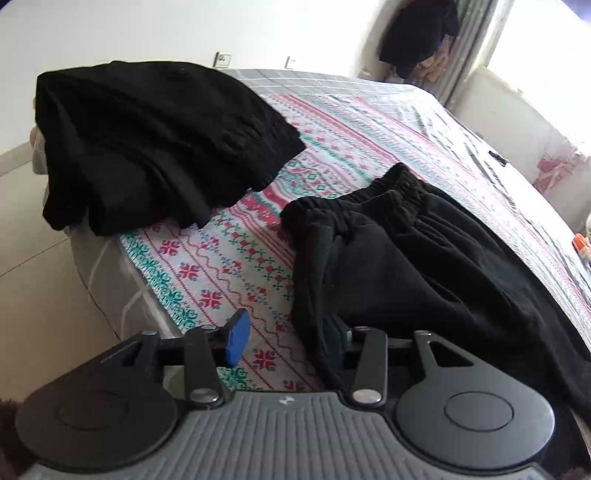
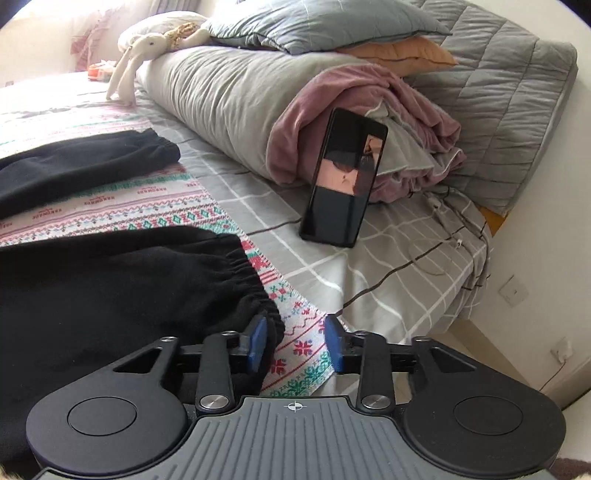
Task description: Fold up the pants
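Note:
Black pants lie spread on a patterned blanket on the bed, the elastic waistband toward the far side in the left wrist view. My left gripper is open at the near waist-side edge of the pants, its right finger over the black cloth. In the right wrist view two legs show: the near leg's cuff and the far leg's cuff. My right gripper is open, its left pad touching the near cuff, its right pad over the blanket.
A pile of black clothes sits at the bed's left corner. A phone leans against a rolled pink-and-grey quilt. Pillows, a plush toy and cables lie at the head end. The bed's edge is near both grippers.

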Available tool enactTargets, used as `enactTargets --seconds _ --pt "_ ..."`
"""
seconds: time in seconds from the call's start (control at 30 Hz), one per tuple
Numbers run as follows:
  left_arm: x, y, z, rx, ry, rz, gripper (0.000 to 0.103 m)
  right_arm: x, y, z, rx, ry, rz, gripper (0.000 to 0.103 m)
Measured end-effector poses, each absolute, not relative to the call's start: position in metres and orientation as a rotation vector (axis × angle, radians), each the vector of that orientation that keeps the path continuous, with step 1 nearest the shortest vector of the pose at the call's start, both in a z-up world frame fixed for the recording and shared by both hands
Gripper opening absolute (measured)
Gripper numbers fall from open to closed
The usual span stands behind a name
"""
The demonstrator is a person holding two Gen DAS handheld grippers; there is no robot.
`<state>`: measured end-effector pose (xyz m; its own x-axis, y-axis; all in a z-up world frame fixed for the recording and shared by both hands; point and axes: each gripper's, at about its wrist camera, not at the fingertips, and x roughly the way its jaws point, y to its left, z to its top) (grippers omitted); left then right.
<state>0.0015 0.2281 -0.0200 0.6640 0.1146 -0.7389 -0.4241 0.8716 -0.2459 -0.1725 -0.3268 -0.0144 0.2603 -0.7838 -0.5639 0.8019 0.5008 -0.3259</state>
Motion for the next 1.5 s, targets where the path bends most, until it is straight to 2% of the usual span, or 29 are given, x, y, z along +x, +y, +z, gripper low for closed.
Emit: enactTargets --seconds 0.03,0.07,0.27,0.37,0.67,0.97,1.3,1.5 --pt "0.0 0.224 -0.016 -0.41 0.784 0.282 0.081 -0.172 -0.322 -0.01 0.004 0.724 -1.067 0.062" --pt "-0.001 0.22 -0.012 -0.392 0.776 0.258 0.084 -0.171 -0.318 -0.007 -0.014 0.705 -1.058 0.072" --pt "0.006 0.177 -0.003 -0.249 0.769 0.117 0.098 -0.153 -0.307 0.005 0.018 0.691 -0.925 0.081" --pt "0.015 0.153 0.002 -0.191 0.763 0.06 0.103 -0.135 -0.304 0.01 0.068 0.703 -0.812 0.082" --pt "0.049 0.098 0.014 -0.076 0.789 -0.058 0.103 -0.085 -0.3 0.024 0.101 0.745 -0.633 0.091" --pt "0.088 0.069 0.009 -0.032 0.812 -0.105 0.103 -0.03 -0.291 0.013 0.11 0.816 -0.533 0.092" --pt "0.125 0.037 -0.009 0.019 0.852 -0.157 0.103 0.05 -0.239 0.008 0.076 0.808 -0.283 0.093" --pt "0.139 0.04 -0.011 -0.067 0.92 -0.157 0.103 0.095 -0.202 0.006 0.053 0.775 -0.156 0.098"
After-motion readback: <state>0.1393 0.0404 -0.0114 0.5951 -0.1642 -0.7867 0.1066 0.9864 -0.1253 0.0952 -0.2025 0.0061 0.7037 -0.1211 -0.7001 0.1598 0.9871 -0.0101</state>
